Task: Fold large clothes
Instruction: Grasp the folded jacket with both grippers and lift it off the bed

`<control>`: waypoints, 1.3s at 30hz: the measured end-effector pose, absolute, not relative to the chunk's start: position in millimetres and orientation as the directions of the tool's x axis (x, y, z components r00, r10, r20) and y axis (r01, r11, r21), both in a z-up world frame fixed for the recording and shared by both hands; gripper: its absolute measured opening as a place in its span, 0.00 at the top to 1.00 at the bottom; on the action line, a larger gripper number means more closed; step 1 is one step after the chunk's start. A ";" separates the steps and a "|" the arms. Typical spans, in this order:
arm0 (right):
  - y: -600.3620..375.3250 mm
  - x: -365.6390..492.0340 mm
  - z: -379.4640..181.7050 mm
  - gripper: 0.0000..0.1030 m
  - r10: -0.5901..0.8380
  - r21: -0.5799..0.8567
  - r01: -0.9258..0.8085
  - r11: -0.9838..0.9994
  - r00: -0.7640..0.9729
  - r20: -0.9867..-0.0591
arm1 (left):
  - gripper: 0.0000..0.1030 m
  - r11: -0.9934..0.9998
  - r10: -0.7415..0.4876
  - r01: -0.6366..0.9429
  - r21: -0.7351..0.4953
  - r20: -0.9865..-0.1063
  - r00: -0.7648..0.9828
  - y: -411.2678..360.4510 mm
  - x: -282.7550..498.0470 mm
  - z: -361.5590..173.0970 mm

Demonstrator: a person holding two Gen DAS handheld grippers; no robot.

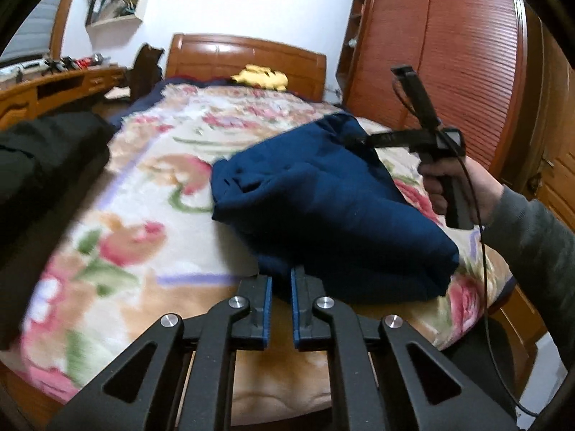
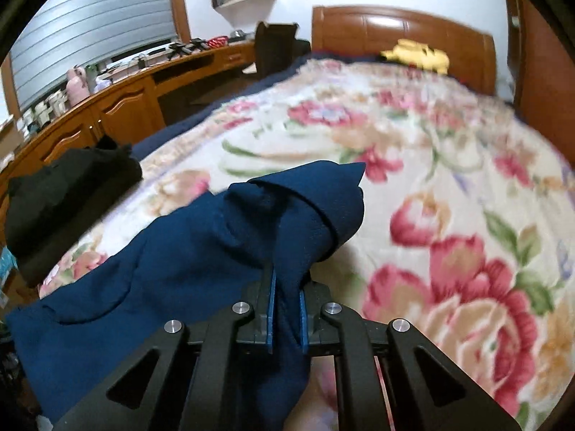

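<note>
A navy blue garment (image 1: 323, 208) lies bunched and partly folded on the floral blanket (image 1: 143, 186) of a bed. In the left wrist view my left gripper (image 1: 283, 280) sits at the garment's near edge, its jaws nearly together with the hem pinched between the tips. In the same view a hand holds my right gripper (image 1: 359, 140), which pinches the garment's far corner and holds it raised. The right wrist view shows my right gripper (image 2: 287, 287) shut on a fold of the navy garment (image 2: 201, 251), with cloth running down between its blue pads (image 2: 272, 309).
A black garment (image 1: 43, 165) lies at the bed's left edge, also seen as a dark pile (image 2: 64, 194). A yellow item (image 2: 417, 54) rests by the wooden headboard. A wooden wardrobe (image 1: 449, 54) stands to the right and a cluttered wooden desk (image 2: 125, 100) to the left.
</note>
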State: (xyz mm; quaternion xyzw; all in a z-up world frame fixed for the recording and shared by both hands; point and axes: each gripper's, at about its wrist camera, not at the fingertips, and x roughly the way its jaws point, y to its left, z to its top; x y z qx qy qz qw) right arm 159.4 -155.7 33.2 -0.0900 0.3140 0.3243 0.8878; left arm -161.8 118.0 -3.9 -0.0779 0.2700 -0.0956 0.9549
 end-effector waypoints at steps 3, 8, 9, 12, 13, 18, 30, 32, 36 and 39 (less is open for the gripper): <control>-143.6 143.0 44.1 0.91 0.519 0.001 -0.647 0.763 0.611 -0.598 | 0.92 0.975 -0.196 0.118 -0.189 -0.476 0.857 138.1 -168.0 11.7; -119.9 115.8 59.2 0.91 0.537 -0.036 -0.668 0.744 0.628 -0.563 | 0.92 0.988 -0.131 0.083 -0.127 -0.445 0.886 167.4 -178.0 38.7; -113.8 113.1 63.9 0.91 0.541 -0.047 -0.673 0.738 0.633 -0.554 | 0.92 0.991 -0.114 0.071 -0.113 -0.438 0.892 174.7 -179.2 45.7; -91.6 107.2 81.9 0.91 0.557 -0.074 -0.686 0.724 0.644 -0.524 | 0.92 0.996 -0.065 0.031 -0.088 -0.416 0.907 199.6 -182.6 66.4; -83.2 105.5 87.9 0.91 0.563 -0.082 -0.689 0.720 0.649 -0.512 | 0.92 0.997 -0.046 0.015 -0.080 -0.410 0.911 209.7 -184.4 73.4; -26.8 89.5 123.2 0.91 0.601 -0.128 -0.720 0.682 0.652 -0.462 | 0.92 0.995 0.077 -0.097 -0.033 -0.382 0.921 264.2 -187.8 101.9; 113.6 76.7 162.8 0.91 0.727 -0.131 -0.809 0.573 0.576 -0.375 | 0.92 0.913 0.384 -0.408 0.017 -0.376 0.843 398.6 -200.3 120.9; 136.1 82.8 148.9 0.90 0.746 -0.103 -0.830 0.549 0.542 -0.387 | 0.92 0.876 0.448 -0.481 0.029 -0.416 0.791 422.0 -202.5 106.4; 182.7 98.0 80.5 0.85 0.696 -0.098 -0.874 0.477 0.443 -0.564 | 0.92 0.843 0.462 -0.537 0.012 -0.527 0.714 452.3 -203.2 61.1; 190.0 98.2 38.8 0.74 0.643 -0.145 -0.870 0.471 0.451 -0.618 | 0.92 0.833 0.452 -0.552 -0.026 -0.543 0.707 459.4 -205.4 40.7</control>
